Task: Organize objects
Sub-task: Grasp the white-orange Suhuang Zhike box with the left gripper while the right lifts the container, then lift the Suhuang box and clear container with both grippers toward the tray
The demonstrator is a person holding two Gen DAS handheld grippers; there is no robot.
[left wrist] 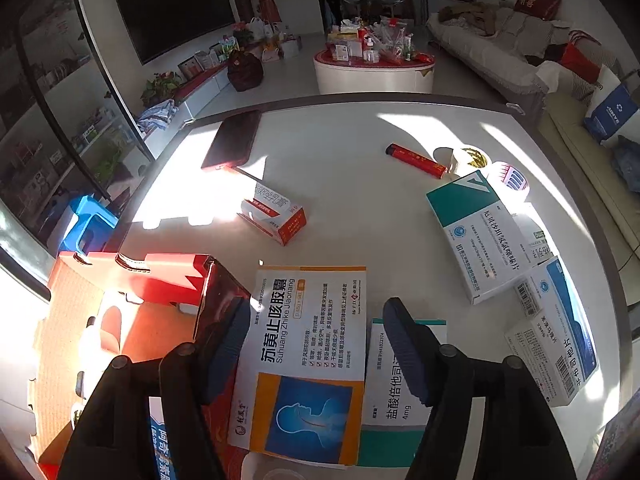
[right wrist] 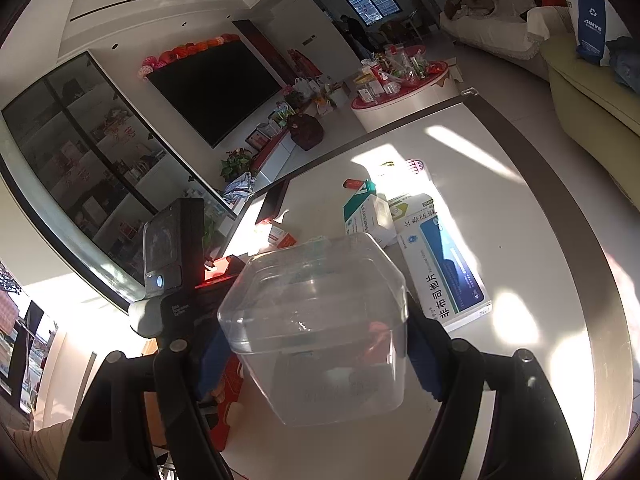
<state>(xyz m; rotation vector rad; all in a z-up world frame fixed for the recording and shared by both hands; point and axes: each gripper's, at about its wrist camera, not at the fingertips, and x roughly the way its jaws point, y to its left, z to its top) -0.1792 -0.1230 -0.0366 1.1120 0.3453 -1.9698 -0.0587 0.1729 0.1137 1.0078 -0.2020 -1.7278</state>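
here, two wrist views look down on a white counter (left wrist: 352, 152) in a sunlit living room. the left tongs (left wrist: 316, 352) stand wide, their blue pads on either side of an orange and white medicine box (left wrist: 308, 360) without pressing on it; whether the left pad touches the box's edge cannot be told. that box lies partly over a white and green box (left wrist: 394, 384), and an open red cardboard carton (left wrist: 132, 312) sits just to its left. farther off on the counter lie a small red and white box (left wrist: 276, 216), a dark phone (left wrist: 234, 140), a red lighter (left wrist: 416, 160), a roll of tape (left wrist: 468, 158) and more white, green and blue medicine boxes (left wrist: 484, 236) at the right. the right tongs (right wrist: 316, 344) are clamped on a clear plastic container (right wrist: 320, 328), held above the counter, its walls pressed between the blue pads. beyond it lies a long blue and white box (right wrist: 444, 268).
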